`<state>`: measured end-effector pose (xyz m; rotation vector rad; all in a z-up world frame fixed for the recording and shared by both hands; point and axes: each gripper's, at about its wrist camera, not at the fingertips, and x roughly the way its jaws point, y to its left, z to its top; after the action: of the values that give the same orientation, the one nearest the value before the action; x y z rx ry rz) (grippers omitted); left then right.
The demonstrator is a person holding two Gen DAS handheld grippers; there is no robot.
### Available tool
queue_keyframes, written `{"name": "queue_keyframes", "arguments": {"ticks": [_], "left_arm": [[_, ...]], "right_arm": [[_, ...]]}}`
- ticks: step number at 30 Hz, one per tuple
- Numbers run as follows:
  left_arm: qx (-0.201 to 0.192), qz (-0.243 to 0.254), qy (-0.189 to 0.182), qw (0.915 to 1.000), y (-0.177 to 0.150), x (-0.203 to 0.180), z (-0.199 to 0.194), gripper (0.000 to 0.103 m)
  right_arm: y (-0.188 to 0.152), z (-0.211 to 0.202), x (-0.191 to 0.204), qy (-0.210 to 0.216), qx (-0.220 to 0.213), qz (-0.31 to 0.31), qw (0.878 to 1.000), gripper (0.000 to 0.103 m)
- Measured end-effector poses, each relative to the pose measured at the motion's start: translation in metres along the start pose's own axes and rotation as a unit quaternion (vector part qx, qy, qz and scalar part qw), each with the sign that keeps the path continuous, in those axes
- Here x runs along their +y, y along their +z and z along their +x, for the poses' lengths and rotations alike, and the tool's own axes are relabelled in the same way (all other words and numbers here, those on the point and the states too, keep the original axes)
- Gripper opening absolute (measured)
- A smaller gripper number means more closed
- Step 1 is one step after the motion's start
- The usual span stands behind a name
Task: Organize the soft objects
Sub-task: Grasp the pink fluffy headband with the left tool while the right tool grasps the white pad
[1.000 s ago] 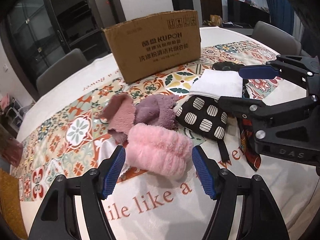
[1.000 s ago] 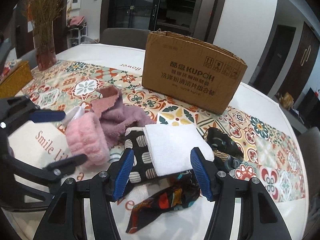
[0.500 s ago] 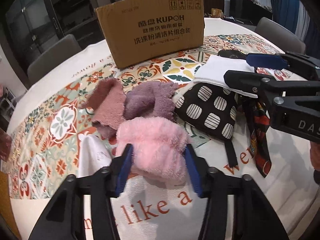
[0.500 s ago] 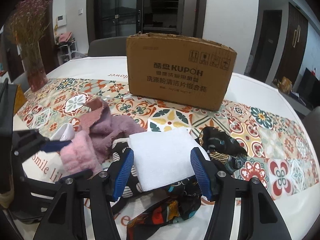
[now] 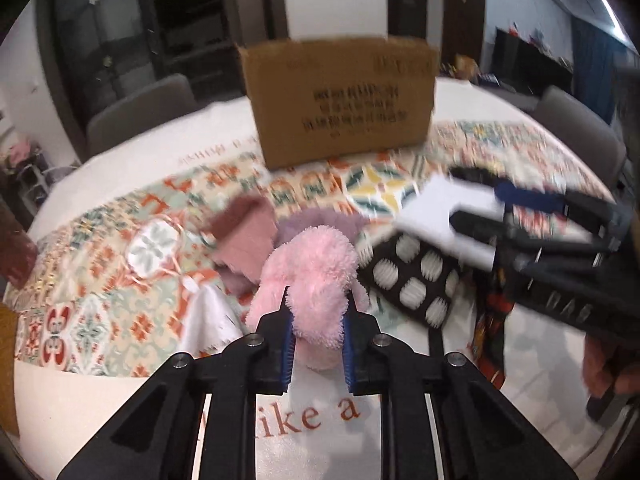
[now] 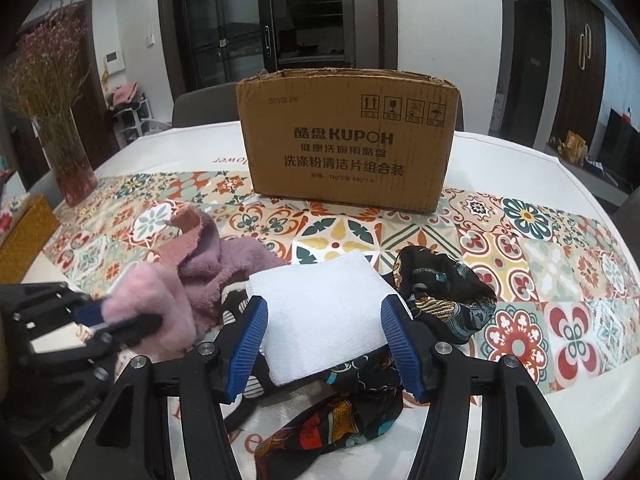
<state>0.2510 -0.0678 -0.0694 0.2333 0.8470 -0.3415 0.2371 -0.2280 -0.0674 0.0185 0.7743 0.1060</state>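
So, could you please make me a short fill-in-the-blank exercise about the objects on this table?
1. The left gripper is closing on the fluffy ____ cloth.
2. The folded white towel lies between the pads of the ____ gripper.
3. Behind the cloths stands a ____ box.
4. The white towel rests on a black pouch patterned with white ____.

Missing words: pink; right; cardboard; ovals

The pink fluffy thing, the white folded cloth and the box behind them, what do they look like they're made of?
Pink fluffy item: plush, probably synthetic fleece; long matte pile bulges as the fingers close on it.
White folded cloth: likely cotton towelling; fine woven texture, matte.
Cardboard box: corrugated cardboard; brown, torn fluted top edge, printed.
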Motion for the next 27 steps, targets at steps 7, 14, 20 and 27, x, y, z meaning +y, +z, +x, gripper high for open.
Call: {"name": "queue_keyframes", "arguments": {"ticks": [7,14,20,27], "left_arm": [[-0.022,-0.034,-0.004,0.9992,0.016,-0.002,-0.006,0.02],[0.002,-0.038,-0.008,0.9993,0.009,-0.005,0.005,0.02],[0.008,-0.04,-0.012,0.9991,0.006,-0.006,0.008,0.02],[0.01,-0.041,-0.017,0.999,0.006,-0.008,0.006,0.02]], "right_arm": [[0.002,0.008,-0.009,0.01,0.005,0.021,1.0,0.079],[0.001,0.024,-0.007,0.013,0.019,-0.006,1.0,0.079],[-0.002,0.018,-0.004,0.004,0.005,-0.016,1.0,0.067],[-0.004,0.019,-0.007,0.014,0.02,-0.009,1.0,0.031]]}}
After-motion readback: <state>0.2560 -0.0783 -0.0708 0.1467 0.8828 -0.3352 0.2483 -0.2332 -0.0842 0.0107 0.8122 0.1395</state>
